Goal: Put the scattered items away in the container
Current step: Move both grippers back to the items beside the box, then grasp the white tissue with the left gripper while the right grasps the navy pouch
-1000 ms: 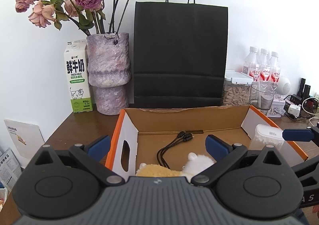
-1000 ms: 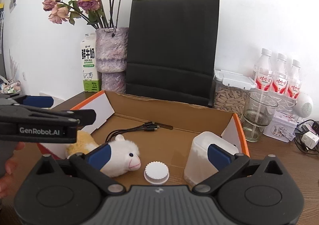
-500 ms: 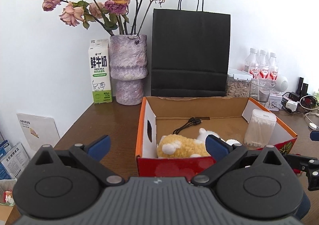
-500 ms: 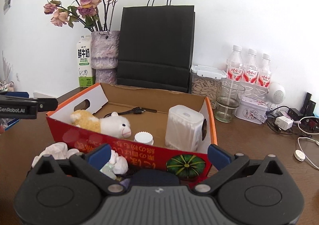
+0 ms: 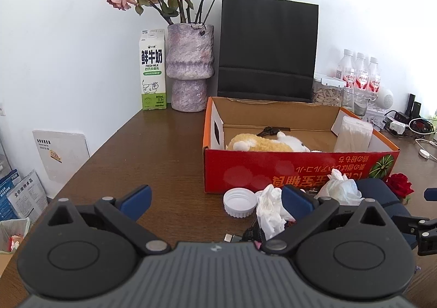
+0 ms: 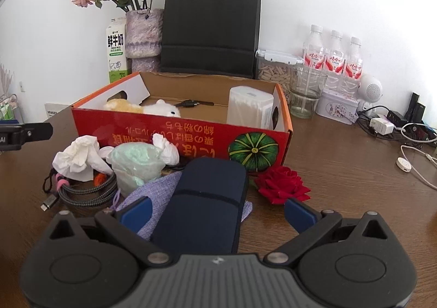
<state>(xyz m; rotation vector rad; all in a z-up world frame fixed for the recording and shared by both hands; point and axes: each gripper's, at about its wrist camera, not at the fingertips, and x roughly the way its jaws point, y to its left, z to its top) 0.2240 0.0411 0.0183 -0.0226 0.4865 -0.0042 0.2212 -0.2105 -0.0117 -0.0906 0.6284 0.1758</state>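
The red cardboard box (image 6: 174, 130) stands on the brown bench (image 5: 153, 149) and holds a plush toy (image 5: 262, 144), a black cable (image 6: 191, 103) and a white tub of cotton swabs (image 6: 250, 110); in front of it lie crumpled tissues (image 6: 79, 156), a white cap (image 5: 239, 201), a braided cable (image 6: 87, 193), a pale green bag (image 6: 136, 163), a purple pouch (image 6: 158, 198), a dark blue case (image 6: 207, 198) and a red rose (image 6: 281, 185); the left gripper (image 5: 215, 198) has its fingers spread wide, empty, above the cap; the right gripper (image 6: 218, 211) also has its fingers spread, with the case between them but not pinched.
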